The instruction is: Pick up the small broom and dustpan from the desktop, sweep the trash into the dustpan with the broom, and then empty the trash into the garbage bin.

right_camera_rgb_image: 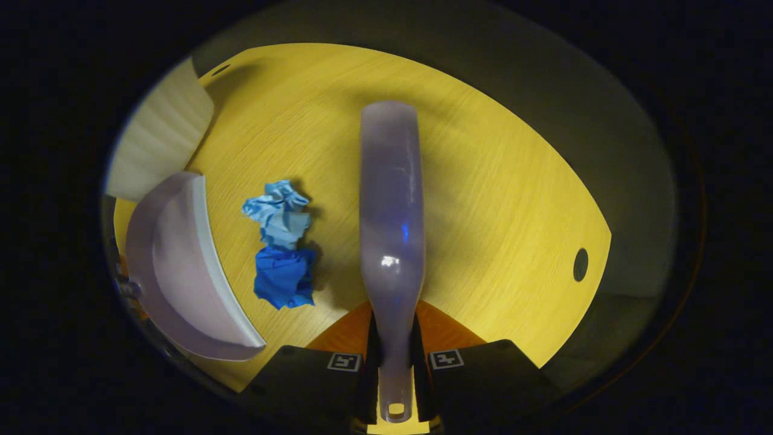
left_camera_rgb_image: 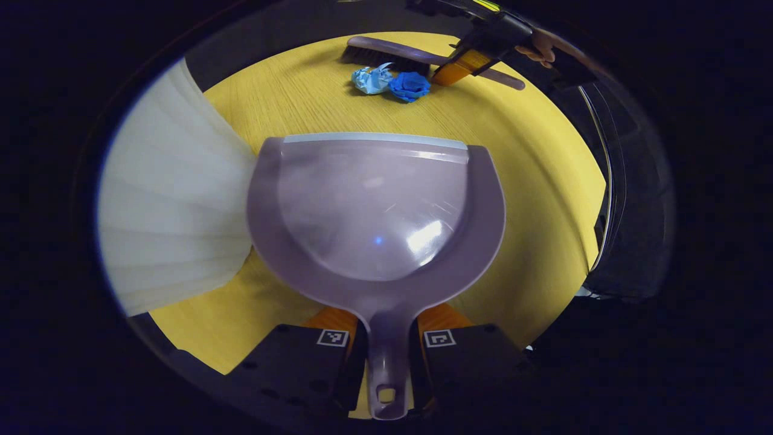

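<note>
A: Dustpan (left_camera_rgb_image: 377, 211) handle sits clamped in the left tool (left_camera_rgb_image: 386, 347), pan over the yellow surface (left_camera_rgb_image: 531, 181). Any writing?
B: None readable, just square markers on both tools. The right tool (right_camera_rgb_image: 395, 356) is clamped on the broom (right_camera_rgb_image: 391, 211) handle.
A: Trash?
B: A light blue paper wad (right_camera_rgb_image: 279, 212) touching a dark blue wad (right_camera_rgb_image: 284, 277), between dustpan and broom. The left gripper view shows the broom's bristles; the right one sees its back.

left gripper view: close above dustpan (left_camera_rgb_image: 374, 211) | right gripper view: along broom (right_camera_rgb_image: 391, 211) | shared: desktop (left_camera_rgb_image: 531, 181), trash (right_camera_rgb_image: 279, 241)
</note>
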`<state>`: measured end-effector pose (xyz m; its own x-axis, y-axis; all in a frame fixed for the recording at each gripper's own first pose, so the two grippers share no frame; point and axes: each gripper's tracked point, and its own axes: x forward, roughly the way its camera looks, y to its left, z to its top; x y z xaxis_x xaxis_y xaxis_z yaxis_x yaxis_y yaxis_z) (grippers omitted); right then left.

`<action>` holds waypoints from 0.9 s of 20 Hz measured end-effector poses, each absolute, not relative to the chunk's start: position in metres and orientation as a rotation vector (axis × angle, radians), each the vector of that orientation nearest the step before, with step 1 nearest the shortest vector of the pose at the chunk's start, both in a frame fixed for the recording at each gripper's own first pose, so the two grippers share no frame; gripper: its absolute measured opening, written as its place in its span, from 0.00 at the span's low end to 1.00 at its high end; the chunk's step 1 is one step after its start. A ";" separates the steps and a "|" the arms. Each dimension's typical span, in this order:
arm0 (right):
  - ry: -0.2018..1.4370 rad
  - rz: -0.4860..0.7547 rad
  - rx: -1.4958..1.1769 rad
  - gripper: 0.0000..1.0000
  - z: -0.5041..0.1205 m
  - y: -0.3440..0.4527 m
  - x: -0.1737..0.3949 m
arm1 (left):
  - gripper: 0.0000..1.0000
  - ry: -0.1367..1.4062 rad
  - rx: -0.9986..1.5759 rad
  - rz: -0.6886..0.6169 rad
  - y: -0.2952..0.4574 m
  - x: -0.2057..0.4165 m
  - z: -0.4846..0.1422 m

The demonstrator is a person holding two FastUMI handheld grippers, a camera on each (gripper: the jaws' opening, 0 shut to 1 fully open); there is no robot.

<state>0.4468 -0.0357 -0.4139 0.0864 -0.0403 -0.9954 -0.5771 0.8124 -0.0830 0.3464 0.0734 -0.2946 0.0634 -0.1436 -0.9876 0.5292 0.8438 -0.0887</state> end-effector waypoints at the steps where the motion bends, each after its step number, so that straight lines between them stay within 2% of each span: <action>1: 1.463 0.478 -0.555 0.27 -0.413 -0.031 0.437 | 0.29 1.418 0.342 -0.529 0.074 0.350 -0.294; 5: 1.527 0.732 -0.675 0.27 -0.409 -0.030 0.389 | 0.29 1.386 0.355 -0.527 0.076 0.347 -0.302; 8: 1.554 0.825 -0.588 0.28 -0.408 -0.040 0.371 | 0.29 1.359 0.354 -0.540 0.077 0.350 -0.304; 11: 1.562 0.809 -0.493 0.28 -0.410 -0.038 0.374 | 0.29 1.342 0.354 -0.552 0.078 0.347 -0.305; 18: 1.527 0.654 -0.329 0.28 -0.409 -0.063 0.415 | 0.29 1.247 0.224 -0.578 0.065 0.326 -0.278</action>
